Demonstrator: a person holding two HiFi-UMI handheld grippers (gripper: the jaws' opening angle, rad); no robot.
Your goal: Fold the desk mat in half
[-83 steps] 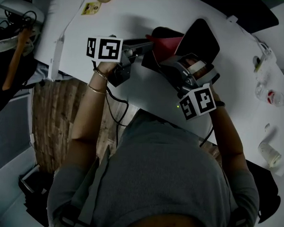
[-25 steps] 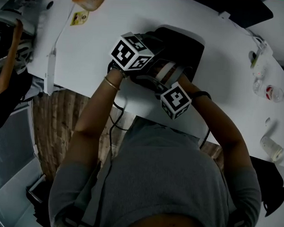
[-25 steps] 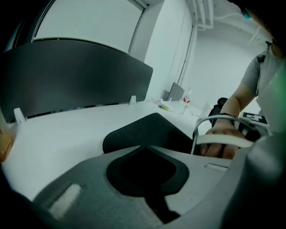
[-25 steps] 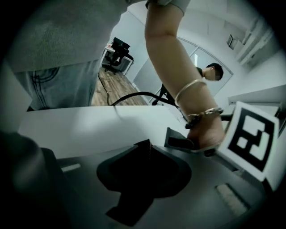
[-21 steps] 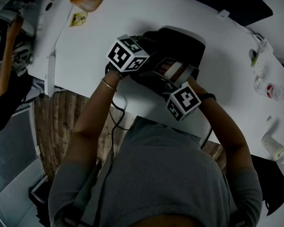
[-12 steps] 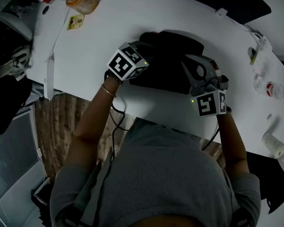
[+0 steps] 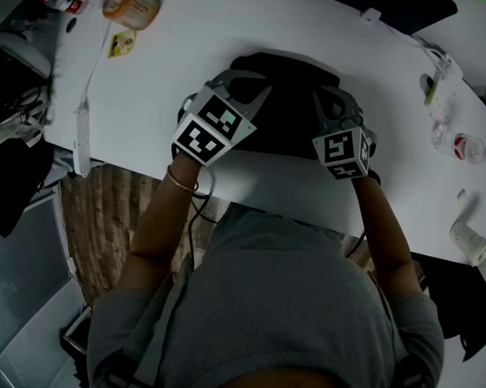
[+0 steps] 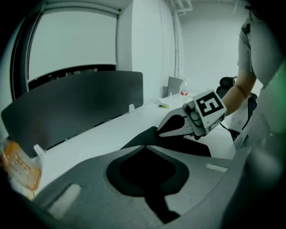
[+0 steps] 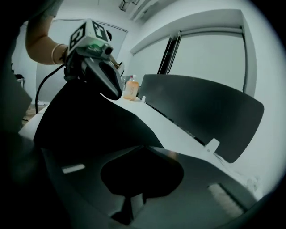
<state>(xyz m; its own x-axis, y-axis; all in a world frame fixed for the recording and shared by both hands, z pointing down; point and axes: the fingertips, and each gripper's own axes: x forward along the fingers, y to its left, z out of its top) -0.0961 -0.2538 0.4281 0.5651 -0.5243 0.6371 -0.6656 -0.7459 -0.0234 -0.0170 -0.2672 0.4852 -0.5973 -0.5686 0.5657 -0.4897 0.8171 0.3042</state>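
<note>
Left gripper [image 8: 143, 146] is pressed shut, tips over the left side of the mat [image 7: 290, 111], with nothing visibly between them. My right gripper [image 9: 142, 146] has just been closing and is shut too, seemingly empty, over the mat's right side. Mat lies flat by the tabletop's [image 7: 193, 36] near edge.

Head view: way up above the desk mat [image 7: 286, 103], looking steeply down past the person [image 7: 279, 310], with the mat small near the frame's top.
Left gripper view: right down low at the mat's left end, riding the left gripper [image 8: 143, 146] and facing across the mat.
Right gripper view: low at the mat's right end on the right gripper [image 9: 140, 146], staring back across it.
Shared: both gripper views cover the mat's middle and each catches the other gripper; the head view takes in all of it.
</note>
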